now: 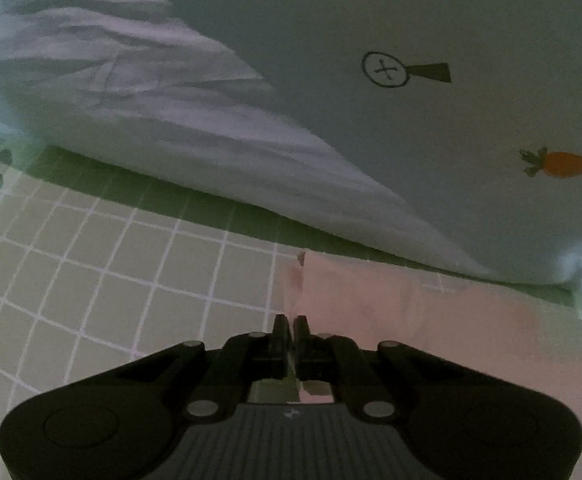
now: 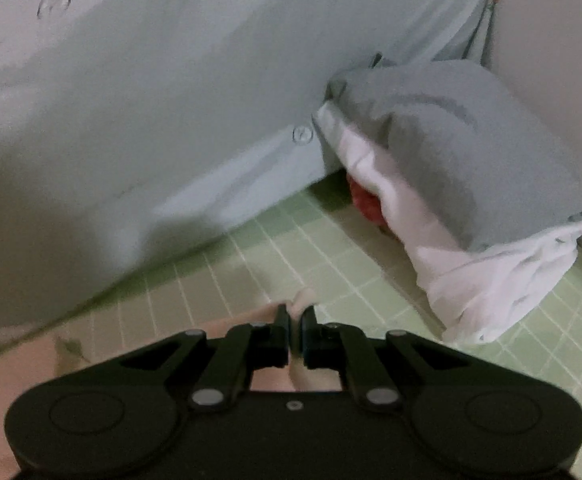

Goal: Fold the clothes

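A pale pink garment (image 1: 391, 312) lies flat on the green checked sheet (image 1: 111, 264), in the lower right of the left wrist view. My left gripper (image 1: 291, 320) is shut on its left edge, and a thin ridge of pink cloth stands up between the black fingers. In the right wrist view the same pink garment (image 2: 91, 352) spreads to the lower left. My right gripper (image 2: 295, 312) is shut on a small fold of it that pokes up past the fingertips.
A large pale quilt (image 1: 371, 140) printed with a carrot lies just beyond the garment. In the right wrist view pale blue bedding (image 2: 151, 100) fills the left. A grey and white clothes pile (image 2: 471, 160) over something red (image 2: 367, 200) sits against a wall (image 2: 551, 40).
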`<state>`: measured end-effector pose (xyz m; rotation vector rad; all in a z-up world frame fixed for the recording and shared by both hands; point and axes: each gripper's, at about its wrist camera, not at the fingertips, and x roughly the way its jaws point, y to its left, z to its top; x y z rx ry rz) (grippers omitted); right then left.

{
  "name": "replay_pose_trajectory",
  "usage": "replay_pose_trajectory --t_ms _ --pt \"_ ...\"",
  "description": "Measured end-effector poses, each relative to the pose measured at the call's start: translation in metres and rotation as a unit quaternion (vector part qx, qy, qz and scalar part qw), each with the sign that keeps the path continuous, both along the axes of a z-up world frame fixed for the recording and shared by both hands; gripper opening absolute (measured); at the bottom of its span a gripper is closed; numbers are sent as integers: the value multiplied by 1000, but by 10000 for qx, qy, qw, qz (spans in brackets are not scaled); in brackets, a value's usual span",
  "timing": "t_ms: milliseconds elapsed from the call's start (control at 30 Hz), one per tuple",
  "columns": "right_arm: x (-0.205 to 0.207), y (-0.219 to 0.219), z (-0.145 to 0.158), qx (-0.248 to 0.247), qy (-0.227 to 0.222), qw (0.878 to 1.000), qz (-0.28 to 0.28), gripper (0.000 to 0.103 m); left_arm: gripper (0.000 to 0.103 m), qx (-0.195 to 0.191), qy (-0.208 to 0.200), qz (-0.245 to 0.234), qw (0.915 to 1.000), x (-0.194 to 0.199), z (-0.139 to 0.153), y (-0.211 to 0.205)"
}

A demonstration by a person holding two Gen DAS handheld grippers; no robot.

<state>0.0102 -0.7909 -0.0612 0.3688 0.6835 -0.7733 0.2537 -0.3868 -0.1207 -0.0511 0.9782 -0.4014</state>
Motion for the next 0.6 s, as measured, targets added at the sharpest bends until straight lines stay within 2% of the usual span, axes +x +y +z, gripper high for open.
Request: replay_pose_trajectory --t_ms 67,100,133,167,200,233,300,367,600 --pt "3 5 -6 1 197 9998 21 19 34 189 -117 -21 9998 -6 6 0" --pt "2 8 -8 0 257 9997 -11 41 56 259 -160 -26 9995 -10 9 2" --pt "0 13 -8 0 257 9997 -13 52 72 294 -215 -1 9993 -16 13 6" --pt "-2 20 -8 -9 220 9998 38 55 77 324 -273 30 9991 -23 16 11" --pt "-5 28 -8 -26 194 9997 113 66 82 353 -332 62 9988 -29 20 15" --pt "-7 38 -8 -81 181 9996 177 83 85 383 -390 94 9985 -36 24 20" --pt "-11 64 -9 -233 151 9990 337 103 91 503 -429 166 9977 -52 29 31" --pt "-16 96 -11 -265 111 9974 654 103 93 631 -440 213 9968 -72 34 43" --pt "-38 213 -28 342 293 9877 1499 103 94 845 -139 -43 9963 -158 31 85"
